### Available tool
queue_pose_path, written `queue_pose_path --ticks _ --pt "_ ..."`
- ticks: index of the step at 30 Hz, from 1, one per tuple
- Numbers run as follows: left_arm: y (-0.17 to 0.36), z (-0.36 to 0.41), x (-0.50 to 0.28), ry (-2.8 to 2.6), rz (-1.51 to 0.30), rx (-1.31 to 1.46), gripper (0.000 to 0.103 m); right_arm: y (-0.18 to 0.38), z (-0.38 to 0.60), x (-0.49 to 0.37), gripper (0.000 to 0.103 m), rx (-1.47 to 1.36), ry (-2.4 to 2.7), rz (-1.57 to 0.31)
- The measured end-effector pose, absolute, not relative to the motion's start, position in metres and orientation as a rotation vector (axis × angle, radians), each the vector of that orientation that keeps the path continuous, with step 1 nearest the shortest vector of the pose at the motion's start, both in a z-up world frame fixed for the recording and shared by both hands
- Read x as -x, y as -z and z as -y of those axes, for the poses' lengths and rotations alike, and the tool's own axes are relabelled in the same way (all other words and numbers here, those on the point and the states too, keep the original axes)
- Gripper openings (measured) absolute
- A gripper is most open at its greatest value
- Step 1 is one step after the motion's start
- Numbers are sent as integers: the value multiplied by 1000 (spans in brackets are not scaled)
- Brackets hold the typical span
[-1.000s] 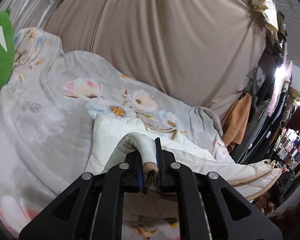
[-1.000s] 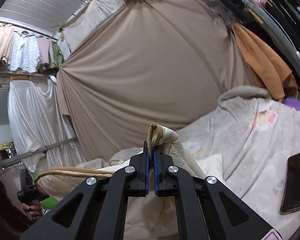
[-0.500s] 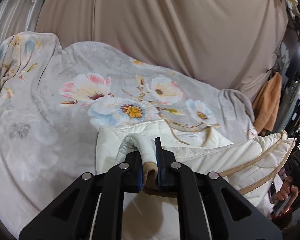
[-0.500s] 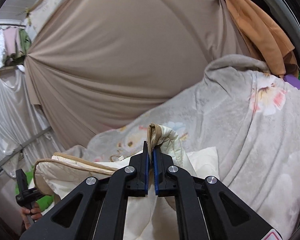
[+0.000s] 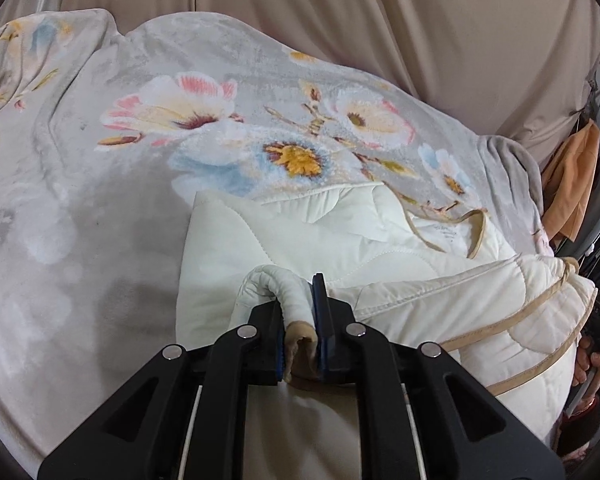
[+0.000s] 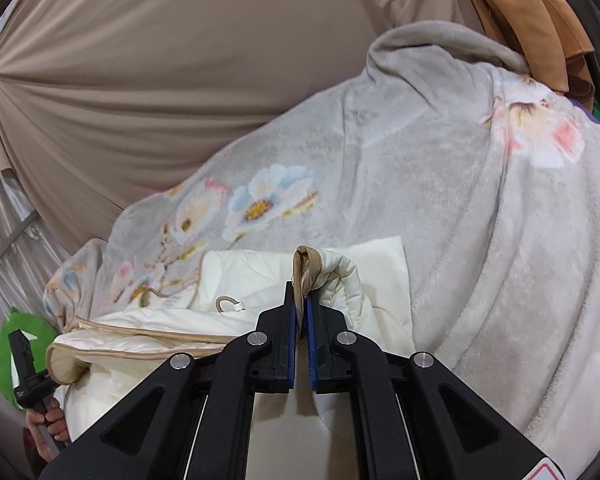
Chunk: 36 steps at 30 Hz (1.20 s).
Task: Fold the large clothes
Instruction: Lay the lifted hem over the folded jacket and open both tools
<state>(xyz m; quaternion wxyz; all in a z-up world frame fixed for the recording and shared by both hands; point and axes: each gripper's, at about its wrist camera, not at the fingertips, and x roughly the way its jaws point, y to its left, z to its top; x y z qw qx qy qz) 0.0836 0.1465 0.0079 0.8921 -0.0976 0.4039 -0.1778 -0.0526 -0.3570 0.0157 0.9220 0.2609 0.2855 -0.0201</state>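
The left gripper has a rolled, tan-trimmed edge of the cream quilted garment between its blue pads, and its jaws are easing apart. The right gripper is clamped tight on another tan-bound corner of the same garment. The garment lies partly folded on a grey floral blanket, its nearer layer raised between the two grippers. Behind the blanket hangs a beige curtain, with an orange cloth to the right.
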Motion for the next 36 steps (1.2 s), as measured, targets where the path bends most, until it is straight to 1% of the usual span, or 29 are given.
queue_pose_path --ticks 5,8,10,11,12,13,14,15,17,18,19,21,23,27,29,30,32,34,36 --pt "5 -142 -90 376 -836 191 13 2 352 39 4 -520 49 -648" --pt "7 -143 -88 383 -814 205 13 4 350 39 4 -505 50 -652" --pt "4 -149 -85 393 -804 241 14 -1 354 47 9 -529 24 -612" --pt "-1 -153 -81 396 -797 262 16 -6 356 52 10 -551 17 -587" --pt "-8 -157 -76 402 -783 281 20 -14 361 63 16 -587 7 -543" --pt "-21 -163 -65 413 -748 306 23 -23 364 74 26 -613 2 -494" --pt "-34 -169 -52 427 -700 322 30 -34 366 88 33 -627 8 -436" --pt "-48 -174 -39 445 -652 332 36 -47 364 106 37 -613 17 -372" --pt "-77 -178 -11 485 -563 323 40 -68 350 127 36 -535 -6 -318" --pt "-89 -174 0 494 -534 298 40 -79 336 134 32 -473 -25 -312" --pt "-101 -165 10 499 -506 262 42 -87 321 137 30 -421 -51 -316" --pt "-119 -142 24 520 -453 194 51 -99 284 131 28 -324 -130 -353" --pt "-130 -114 32 543 -404 126 56 -102 248 120 27 -251 -211 -389" --pt "-126 -59 30 523 -372 -3 56 -85 183 86 26 -86 -325 -489" --pt "-113 -33 15 543 -437 -67 56 -70 167 67 26 -19 -354 -562" --pt "-103 -22 5 548 -479 -99 58 -58 164 55 24 10 -337 -606" --pt "-78 -9 -21 495 -566 -150 57 -42 169 39 20 38 -292 -666" --pt "-54 -12 -48 430 -639 -175 56 -33 191 29 16 -2 -256 -694" --pt "-36 -30 -73 354 -689 -155 56 -31 218 30 16 -49 -200 -702"
